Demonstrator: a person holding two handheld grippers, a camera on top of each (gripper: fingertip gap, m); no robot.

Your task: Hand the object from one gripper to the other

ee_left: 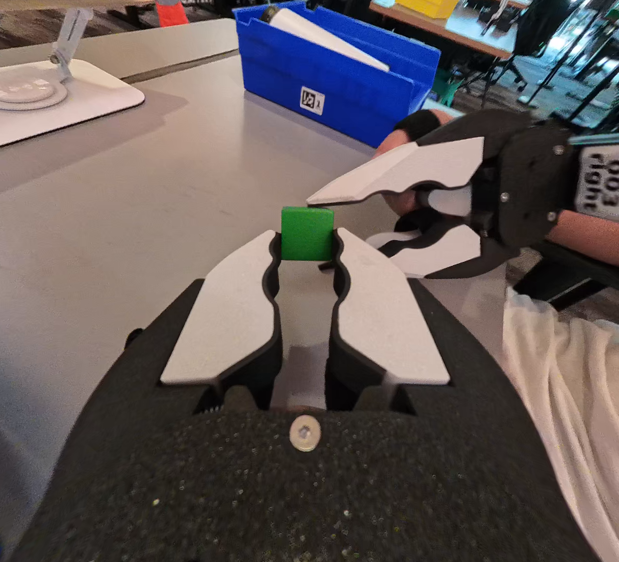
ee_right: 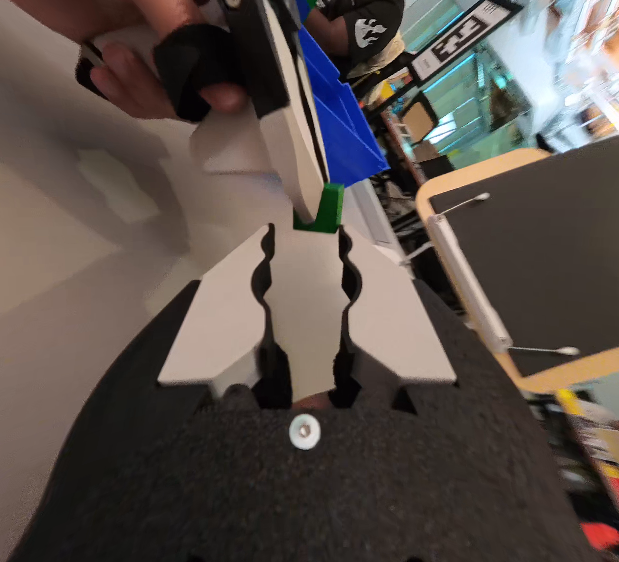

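A small green block is pinched between the fingertips of my left gripper, which holds it above the grey table. My right gripper comes in from the right with its jaws open, its upper finger just above the block's top right corner. In the right wrist view my right gripper is open and empty. The green block sits just beyond its tips, held by the left gripper that reaches in from above. A hand grips the left gripper's handle.
A blue bin with a white roll in it stands at the back of the table. A white stand is at the left. A tan-framed black board is at the right. White cloth lies at the right.
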